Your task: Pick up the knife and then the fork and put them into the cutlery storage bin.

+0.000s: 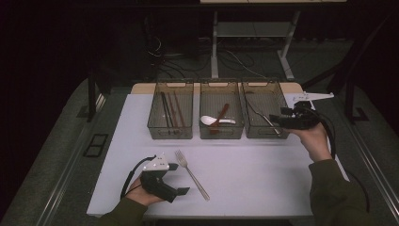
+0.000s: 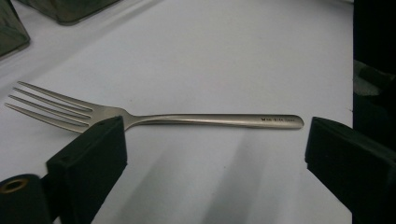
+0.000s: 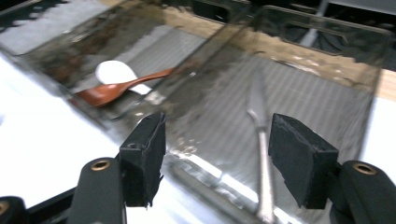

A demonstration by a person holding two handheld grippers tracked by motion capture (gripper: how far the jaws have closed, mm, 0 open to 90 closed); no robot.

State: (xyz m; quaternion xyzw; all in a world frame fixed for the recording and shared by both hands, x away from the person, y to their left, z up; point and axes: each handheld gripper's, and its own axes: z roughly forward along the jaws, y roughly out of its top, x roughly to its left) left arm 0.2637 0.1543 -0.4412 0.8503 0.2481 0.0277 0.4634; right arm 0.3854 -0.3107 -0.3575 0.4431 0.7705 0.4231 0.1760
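- Two grippers are in use, one per hand, over a white worktop (image 1: 263, 169).
- Left gripper (image 1: 181, 179): rests at the near left of the worktop. Its fingers (image 2: 93, 149) stand wide apart and grip nothing.
- Fork (image 1: 192, 174): lies flat on the worktop just beside the left gripper, tines toward the bins. In the left gripper view it lies crosswise just past the fingers, touched by neither.
- Right gripper (image 1: 277, 120): held at the near right corner of the right bin (image 1: 264, 115), pointing left across it. Its fingers (image 3: 144, 154) stand part open with nothing between the pads.
- Right bin: holds a metal knife (image 3: 261, 135), lying lengthwise on the bin floor, below the right gripper's fingers.
- Middle bin (image 1: 221, 115): holds a white spoon (image 1: 209, 120) and a brown spoon (image 1: 219, 117), which cross each other.
- Left bin (image 1: 171, 117): holds dark chopsticks (image 1: 170, 109), laid lengthwise.
- All three bins stand side by side along the far edge of the worktop.
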